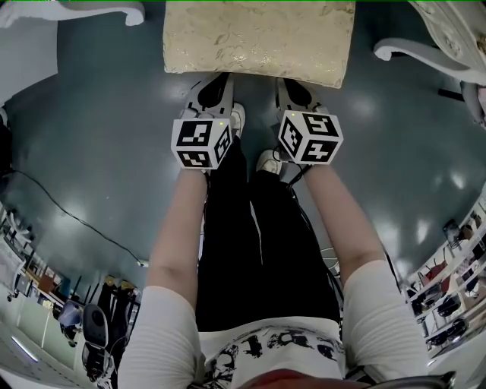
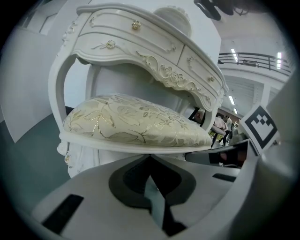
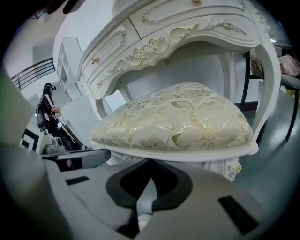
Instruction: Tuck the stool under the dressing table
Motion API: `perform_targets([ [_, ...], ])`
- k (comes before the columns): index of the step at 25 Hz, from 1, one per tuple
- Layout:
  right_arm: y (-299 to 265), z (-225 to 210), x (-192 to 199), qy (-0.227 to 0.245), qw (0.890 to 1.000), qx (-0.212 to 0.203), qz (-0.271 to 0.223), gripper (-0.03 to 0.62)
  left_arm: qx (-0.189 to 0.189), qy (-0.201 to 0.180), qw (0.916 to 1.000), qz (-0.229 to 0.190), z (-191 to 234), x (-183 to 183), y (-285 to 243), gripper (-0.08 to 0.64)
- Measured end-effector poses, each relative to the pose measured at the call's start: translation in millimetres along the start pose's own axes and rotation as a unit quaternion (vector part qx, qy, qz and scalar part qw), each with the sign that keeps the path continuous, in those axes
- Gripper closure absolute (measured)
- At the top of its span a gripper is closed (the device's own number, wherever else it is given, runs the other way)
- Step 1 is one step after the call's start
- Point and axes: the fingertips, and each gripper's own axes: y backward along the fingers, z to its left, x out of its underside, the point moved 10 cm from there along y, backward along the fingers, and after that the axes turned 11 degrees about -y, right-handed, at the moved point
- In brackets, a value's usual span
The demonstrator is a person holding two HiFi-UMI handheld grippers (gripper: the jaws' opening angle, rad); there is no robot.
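Head view: we stand over the stool (image 1: 258, 38), its gold-patterned cushion at the top of frame between two white legs of the dressing table (image 1: 106, 11), near edge toward our feet. Both tongs reach that near edge side by side — the left gripper (image 1: 219, 78) and the right gripper (image 1: 288, 82) — each with its marker cube (image 1: 201, 142) facing up. Black trousers (image 1: 258, 243) and a white shoe (image 1: 238, 118) show below them on the dark grey floor (image 1: 91, 137), where a thin cable (image 1: 68, 216) trails off to the left.

Along the left gripper (image 2: 150, 158) we see its jaws brought together, tips meeting just under the white rim of the stool (image 2: 136, 124), nothing held between them. Behind the cushion rises the dressing table (image 2: 154, 56), its carved apron and knobbed drawers arching over the seat.

Along the right gripper (image 3: 149, 160) the picture is the same: jaws closed tip to tip right below the seat rim, empty. The stool (image 3: 183, 122) stands in the opening of the dressing table (image 3: 178, 33), framed by its curved front legs. We cannot tell whether either tip touches the rim.
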Motion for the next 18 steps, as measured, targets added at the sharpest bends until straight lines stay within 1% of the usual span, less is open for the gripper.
perform_targets([
  [2,-7,1,-8,-0.002,1.0,0.0,-0.004,0.581,0.005,0.001,1.0,-0.002,9,-7,-7,0.543],
  [4,-14,-2,-16,-0.004,1.0,0.001,-0.006,0.581,0.008,-0.007,0.9999,0.0,14,-15,-17,0.543],
  [10,-48,-23,-61,0.008,1.0,0.004,-0.017,0.581,0.013,-0.024,0.9996,-0.002,30,-46,-69,0.543],
  [12,-52,-26,-66,0.012,1.0,0.005,-0.025,0.581,0.013,-0.025,0.9996,-0.008,33,-50,-77,0.543],
  [14,-54,-27,-65,0.015,0.999,0.005,-0.034,0.581,0.012,-0.011,0.9997,-0.018,34,-48,-78,0.543],
  [17,-56,-28,-63,0.02,0.999,0.003,-0.042,0.581,0.015,0.038,0.9985,-0.036,36,-42,-81,0.543],
  [18,-57,-29,-63,0.022,0.999,0.004,-0.045,0.581,0.015,0.042,0.9983,-0.039,37,-42,-82,0.543],
])
